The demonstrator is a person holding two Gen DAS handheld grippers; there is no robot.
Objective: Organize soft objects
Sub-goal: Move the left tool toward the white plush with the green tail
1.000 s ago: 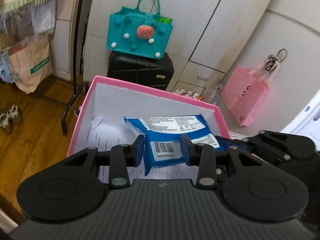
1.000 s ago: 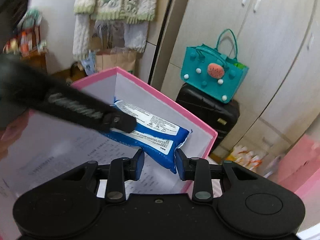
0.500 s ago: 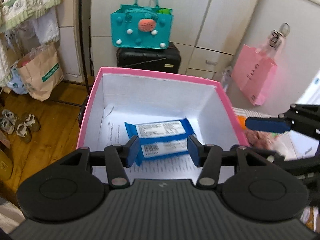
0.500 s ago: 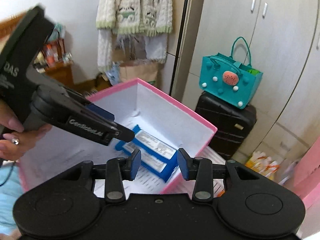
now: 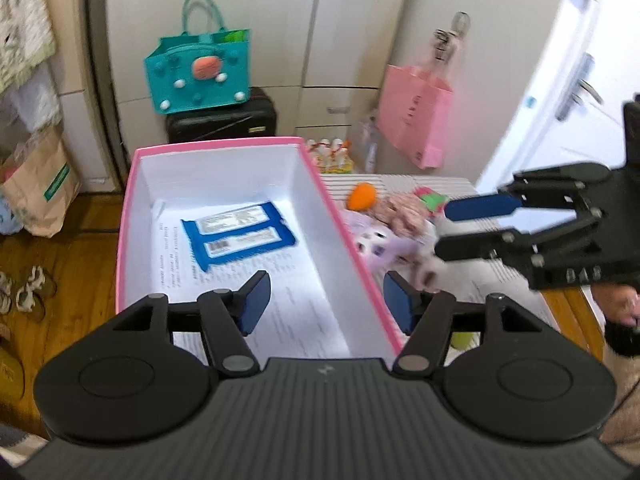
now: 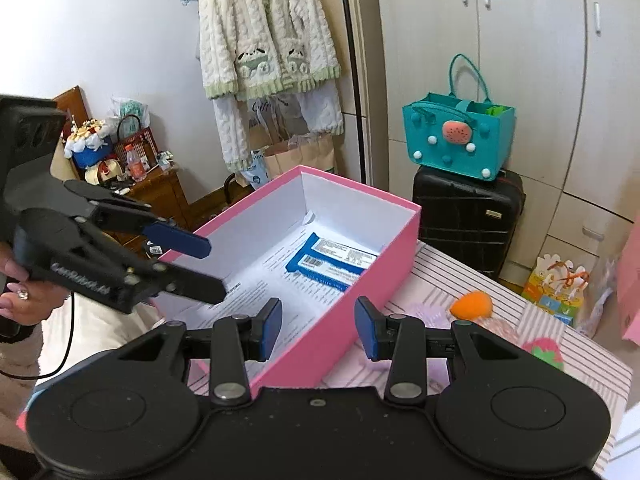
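A blue wipes pack (image 5: 238, 236) lies flat on the printed paper inside the pink box (image 5: 216, 146). My left gripper (image 5: 324, 300) hovers above the box's near end. Its jaws are opening and hold nothing. My right gripper (image 6: 318, 328) hangs over the box's near right wall (image 6: 360, 308), jaws apart and empty. The pack (image 6: 332, 262) also shows in the right wrist view. Each wrist view catches the other gripper: the right gripper (image 5: 442, 228) is over the soft toys, and the left gripper (image 6: 216, 268) is beside the box. An orange soft toy (image 5: 362, 196) and a pinkish pile (image 5: 404, 210) lie right of the box.
The box stands on a striped cloth (image 6: 432, 272) with a strawberry-like toy (image 6: 544, 350) near its right edge. Behind are a teal felt bag (image 6: 456, 140) on a black suitcase (image 6: 468, 216), cupboards, a pink paper bag (image 5: 414, 120) and a hanging cardigan (image 6: 268, 40). A hand (image 6: 16, 300) holds the left gripper.
Both grippers let go of the blue pack, which now lies on the box floor. They have pulled back and up from it, and the left jaws stand wider.
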